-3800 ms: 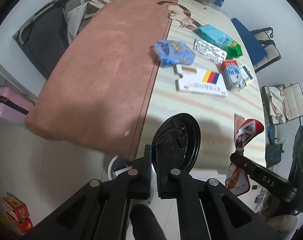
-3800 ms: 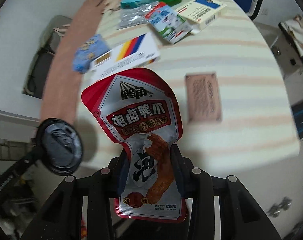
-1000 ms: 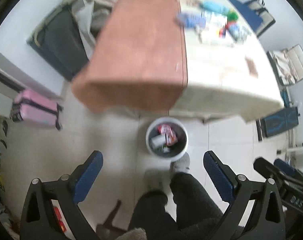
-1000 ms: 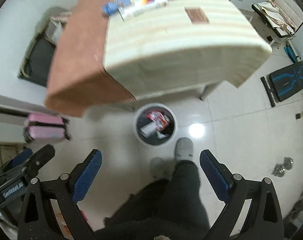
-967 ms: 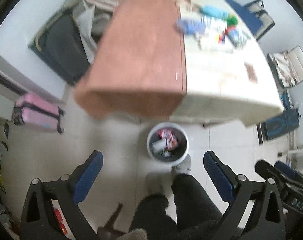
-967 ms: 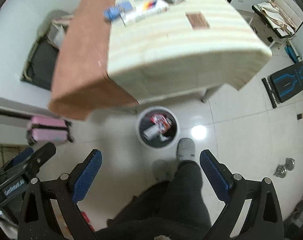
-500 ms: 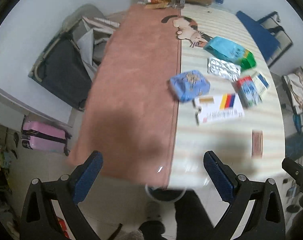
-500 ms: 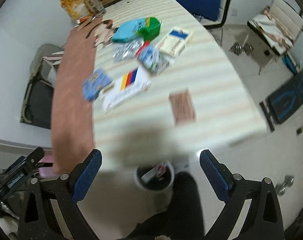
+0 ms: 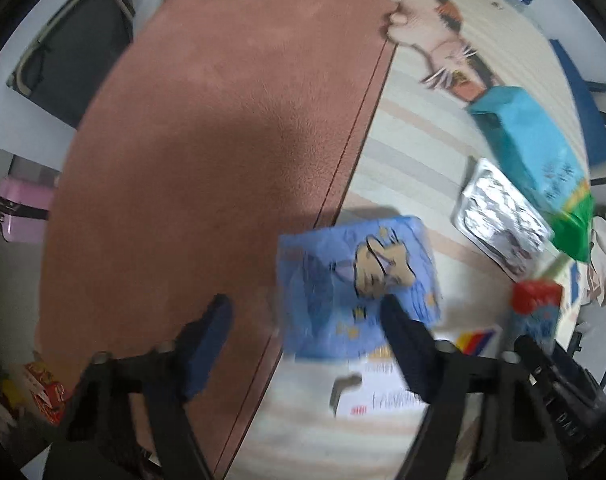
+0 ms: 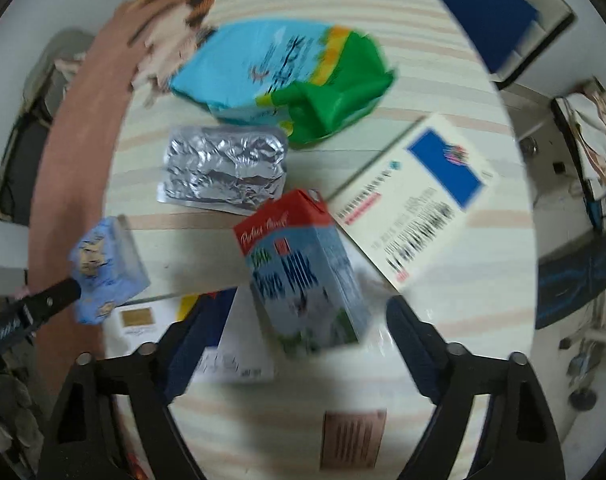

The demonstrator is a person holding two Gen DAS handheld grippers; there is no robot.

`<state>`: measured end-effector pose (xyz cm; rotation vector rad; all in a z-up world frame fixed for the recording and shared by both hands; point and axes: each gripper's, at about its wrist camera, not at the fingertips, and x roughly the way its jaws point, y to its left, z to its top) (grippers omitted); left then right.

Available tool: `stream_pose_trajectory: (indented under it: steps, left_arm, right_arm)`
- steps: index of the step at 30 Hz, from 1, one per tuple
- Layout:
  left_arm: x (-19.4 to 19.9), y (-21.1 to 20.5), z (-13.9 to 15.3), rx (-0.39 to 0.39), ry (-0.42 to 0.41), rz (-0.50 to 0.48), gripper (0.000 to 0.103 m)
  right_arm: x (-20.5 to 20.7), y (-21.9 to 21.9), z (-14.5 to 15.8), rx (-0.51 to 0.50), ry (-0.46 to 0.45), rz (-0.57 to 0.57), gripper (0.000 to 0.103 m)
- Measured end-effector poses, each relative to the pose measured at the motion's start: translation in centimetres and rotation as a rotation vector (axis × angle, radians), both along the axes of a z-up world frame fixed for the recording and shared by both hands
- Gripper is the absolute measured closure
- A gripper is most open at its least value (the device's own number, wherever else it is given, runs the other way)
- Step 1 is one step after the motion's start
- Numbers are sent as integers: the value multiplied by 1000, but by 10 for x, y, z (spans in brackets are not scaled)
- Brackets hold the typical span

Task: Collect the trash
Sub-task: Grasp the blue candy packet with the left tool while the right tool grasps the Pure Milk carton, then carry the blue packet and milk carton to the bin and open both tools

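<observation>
My left gripper (image 9: 307,316) is open, low over the table, with a crumpled blue wrapper (image 9: 359,280) lying between its fingers, right finger overlapping it. My right gripper (image 10: 311,316) is open around a red and blue Pure Milk carton (image 10: 303,268), which lies on the table. The blue wrapper also shows in the right wrist view (image 10: 107,268), with the left gripper's finger beside it. A silver foil pack (image 10: 227,168), a blue-green snack bag (image 10: 279,76) and a white box with a blue patch (image 10: 415,204) lie beyond the carton.
A white box with coloured stripes (image 9: 387,380) lies under both grippers. A brown card (image 10: 353,444) lies near the table's front edge. A brown cloth (image 9: 207,160) covers the table's left half. A pink suitcase (image 9: 23,208) stands on the floor at left.
Both grippers have dropped from high over the table close down onto the trash. The left now frames the blue wrapper, the right the milk carton. The floor bin has left view.
</observation>
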<state>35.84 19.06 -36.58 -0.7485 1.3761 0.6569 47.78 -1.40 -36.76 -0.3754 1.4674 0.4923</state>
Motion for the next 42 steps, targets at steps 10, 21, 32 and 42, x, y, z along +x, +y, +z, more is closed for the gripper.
stream_pose_trajectory:
  steps: [10, 21, 32, 42]
  left_arm:
    - [-9, -4, 9, 50, -21, -49, 100]
    - [-67, -35, 93, 199, -114, -122, 101]
    - [-169, -75, 132, 250, -236, -229, 101]
    - [-267, -124, 83, 159, -185, -325, 101]
  right_arm:
    - [-6, 1, 1, 28, -10, 5, 45]
    - [-55, -27, 67, 168, -53, -42, 45]
    - [-182, -83, 126, 247, -113, -114, 46]
    - [-326, -145, 94, 239, -41, -211, 46]
